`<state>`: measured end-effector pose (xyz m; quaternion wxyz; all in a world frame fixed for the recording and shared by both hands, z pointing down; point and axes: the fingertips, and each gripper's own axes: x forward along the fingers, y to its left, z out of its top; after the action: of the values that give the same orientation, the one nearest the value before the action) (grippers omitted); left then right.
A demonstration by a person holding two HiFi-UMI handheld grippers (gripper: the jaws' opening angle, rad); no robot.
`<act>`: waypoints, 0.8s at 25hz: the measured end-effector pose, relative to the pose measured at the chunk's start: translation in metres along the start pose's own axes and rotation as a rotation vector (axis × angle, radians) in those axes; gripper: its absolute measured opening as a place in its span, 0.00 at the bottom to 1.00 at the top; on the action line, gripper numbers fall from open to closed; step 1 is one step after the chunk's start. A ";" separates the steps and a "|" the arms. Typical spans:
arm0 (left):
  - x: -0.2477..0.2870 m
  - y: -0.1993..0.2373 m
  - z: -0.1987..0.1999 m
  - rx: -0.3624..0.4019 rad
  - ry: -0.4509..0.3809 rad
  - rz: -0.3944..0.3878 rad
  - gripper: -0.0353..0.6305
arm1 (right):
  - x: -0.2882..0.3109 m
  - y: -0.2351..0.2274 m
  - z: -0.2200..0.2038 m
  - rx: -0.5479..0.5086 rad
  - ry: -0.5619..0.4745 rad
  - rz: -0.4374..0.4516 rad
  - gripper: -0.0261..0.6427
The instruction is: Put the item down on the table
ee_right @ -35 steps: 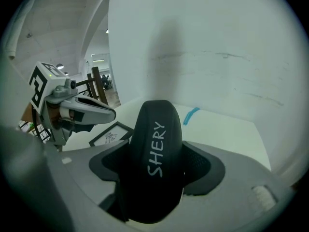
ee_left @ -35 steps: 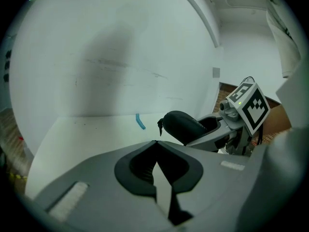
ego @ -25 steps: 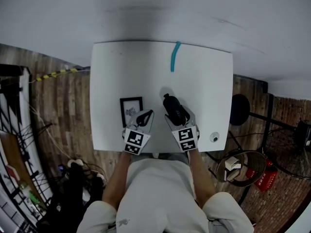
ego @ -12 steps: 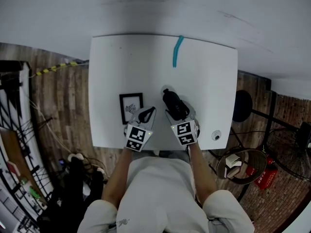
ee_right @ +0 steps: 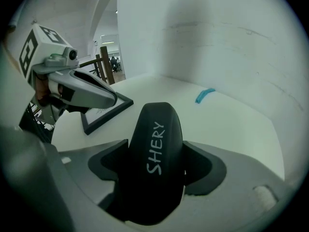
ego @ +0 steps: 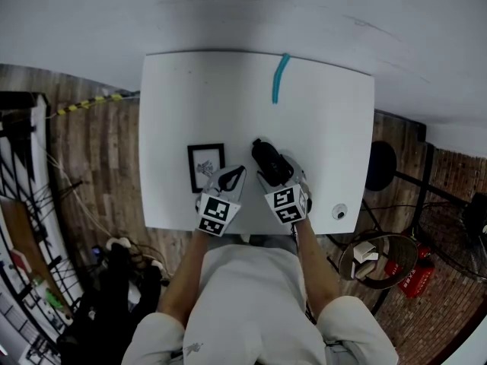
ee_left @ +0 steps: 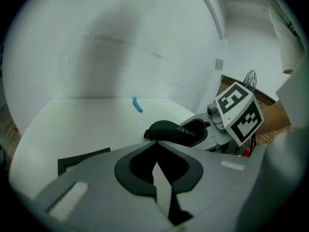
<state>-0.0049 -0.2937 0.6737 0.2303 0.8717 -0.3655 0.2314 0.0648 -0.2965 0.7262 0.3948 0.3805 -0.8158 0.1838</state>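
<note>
A black oblong case (ego: pixel 266 158) printed SHERY (ee_right: pixel 157 149) lies between the jaws of my right gripper (ego: pixel 275 172), low over the white table (ego: pixel 190 97) near its front edge. The jaws are opening, but both pads still touch the case's sides in the right gripper view. My left gripper (ego: pixel 232 178) rests just left of it, shut and empty, its tips meeting (ee_left: pixel 157 166). From the left gripper view the case (ee_left: pixel 174 131) pokes forward out of the right gripper.
A black picture frame (ego: pixel 205 166) lies flat left of the left gripper. A blue strip (ego: pixel 280 78) sits at the table's far edge, and a small round object (ego: pixel 338 212) at the front right corner. A stool (ego: pixel 380 166) and a basket (ego: pixel 377 258) stand on the floor to the right.
The right gripper and the case have drifted slightly left and toward the table's front edge. The left gripper has hardly moved.
</note>
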 end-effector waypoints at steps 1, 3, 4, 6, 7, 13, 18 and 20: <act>0.000 0.000 0.000 0.001 -0.001 0.000 0.08 | 0.001 0.001 0.000 -0.005 0.001 0.002 0.56; -0.002 -0.001 0.000 0.000 -0.004 0.001 0.08 | 0.002 0.003 0.001 -0.015 0.002 0.005 0.56; -0.002 -0.001 0.000 0.000 -0.005 0.001 0.08 | 0.003 0.003 0.001 -0.019 0.004 0.006 0.56; -0.003 -0.003 0.000 0.001 -0.006 0.002 0.08 | 0.003 0.004 0.001 -0.022 0.006 0.006 0.57; -0.004 -0.003 0.000 0.003 -0.007 0.002 0.08 | 0.003 0.004 0.000 -0.024 0.006 0.005 0.57; -0.008 -0.004 0.000 0.005 -0.015 0.005 0.08 | 0.005 0.004 0.000 -0.036 0.005 0.005 0.58; -0.013 -0.004 0.001 0.010 -0.023 0.009 0.08 | 0.007 0.006 -0.003 -0.039 0.018 0.009 0.63; -0.015 -0.004 0.002 0.014 -0.026 0.011 0.08 | 0.006 0.006 -0.003 -0.035 0.019 0.006 0.65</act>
<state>-0.0109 -0.2839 0.6628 0.2183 0.8742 -0.3716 0.2238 0.0591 -0.2934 0.7324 0.4084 0.3692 -0.8164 0.1741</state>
